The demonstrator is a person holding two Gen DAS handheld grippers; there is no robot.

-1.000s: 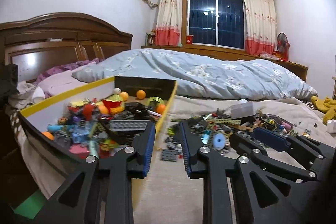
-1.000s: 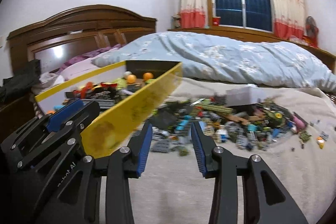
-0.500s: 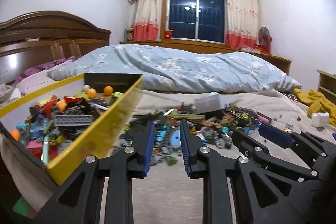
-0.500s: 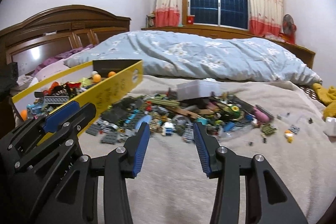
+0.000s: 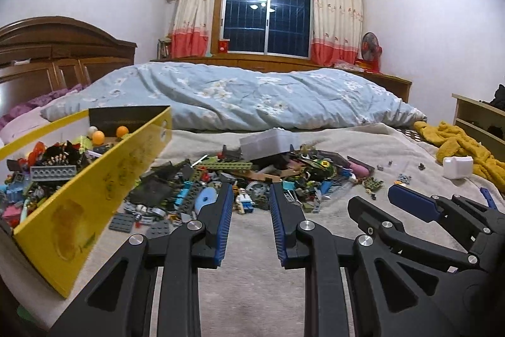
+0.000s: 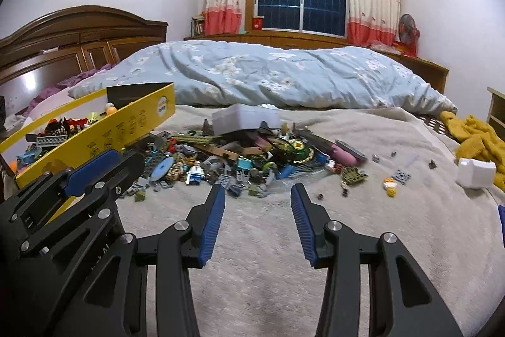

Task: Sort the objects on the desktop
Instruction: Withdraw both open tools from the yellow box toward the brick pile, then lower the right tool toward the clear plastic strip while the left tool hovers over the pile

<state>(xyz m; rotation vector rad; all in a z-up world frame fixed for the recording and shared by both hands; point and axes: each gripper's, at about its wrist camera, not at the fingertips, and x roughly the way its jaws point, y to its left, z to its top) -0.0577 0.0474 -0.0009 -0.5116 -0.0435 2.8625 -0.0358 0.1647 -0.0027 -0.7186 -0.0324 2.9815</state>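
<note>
Left wrist view: the left gripper [image 5: 251, 195] hovers with fingers released and nothing between them, just short of the brick pile [image 5: 252, 176] on the beige blanket [image 5: 252, 289]. A minifigure [image 5: 244, 201] lies at the pile's near edge, in line with the gap. The yellow box [image 5: 91, 195], full of bricks, stands to the left. The right gripper [image 5: 410, 204] shows at right.

Right wrist view: the right gripper [image 6: 258, 195] is spread wide and empty, near the pile [image 6: 240, 153]. A grey box [image 6: 246, 117] tops the far side. Loose bits [image 6: 391, 183] and a white block [image 6: 476, 172] lie right; the left gripper [image 6: 91, 169] blocks the near left.
</note>
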